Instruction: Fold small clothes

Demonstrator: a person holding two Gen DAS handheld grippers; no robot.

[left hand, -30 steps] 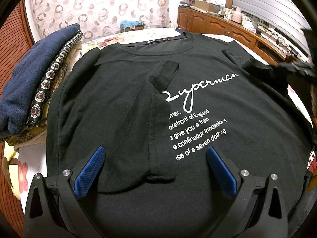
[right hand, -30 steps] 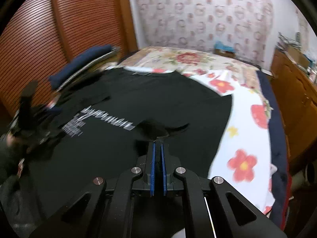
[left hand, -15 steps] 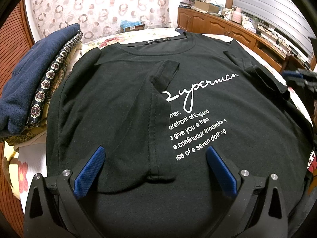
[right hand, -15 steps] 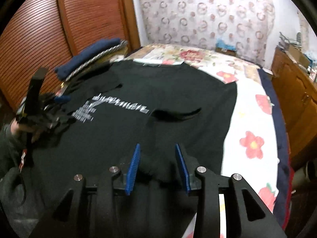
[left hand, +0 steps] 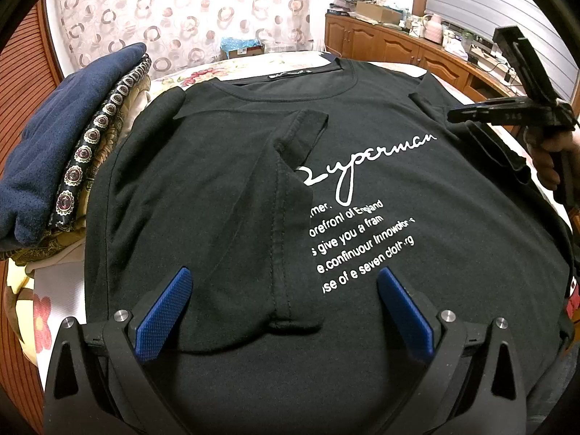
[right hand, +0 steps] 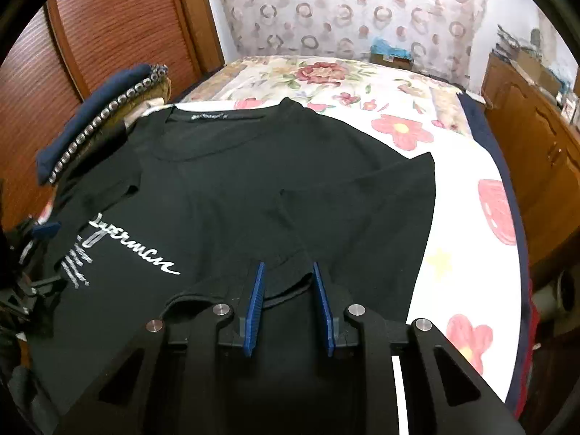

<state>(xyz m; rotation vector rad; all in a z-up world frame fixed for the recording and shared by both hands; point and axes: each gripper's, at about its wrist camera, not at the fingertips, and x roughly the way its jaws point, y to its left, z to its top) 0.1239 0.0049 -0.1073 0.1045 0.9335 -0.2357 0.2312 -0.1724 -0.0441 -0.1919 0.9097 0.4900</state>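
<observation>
The bed (right hand: 453, 188) is my work surface – flowered sheet, big enough to lay the black T-shirt (left hand: 362, 188) flat, print up, collar at the far end. Stack of folded clothes (left hand: 54, 152) sits just beside the shirt's left edge, prob. the done pile, out of the way.

Left sleeve (left hand: 290, 188) is already folded in over the chest, covering the start of the print – so that side's done, I reckon. My left tongs (left hand: 282, 311) hang above its cuff w/ jaws wide apart, nothing between them, not gripping; parked there to watch or pin the fold, I'd guess.

Right sleeve (right hand: 362, 199) lies out flat toward the sheet. My right tongs (right hand: 288, 290) are low at its hem – jaws part open, have just been closing, w/ cloth edge between the pads but not yet pinched as far as I can see. Next move, likely: clamp, bring it across to match.
</observation>
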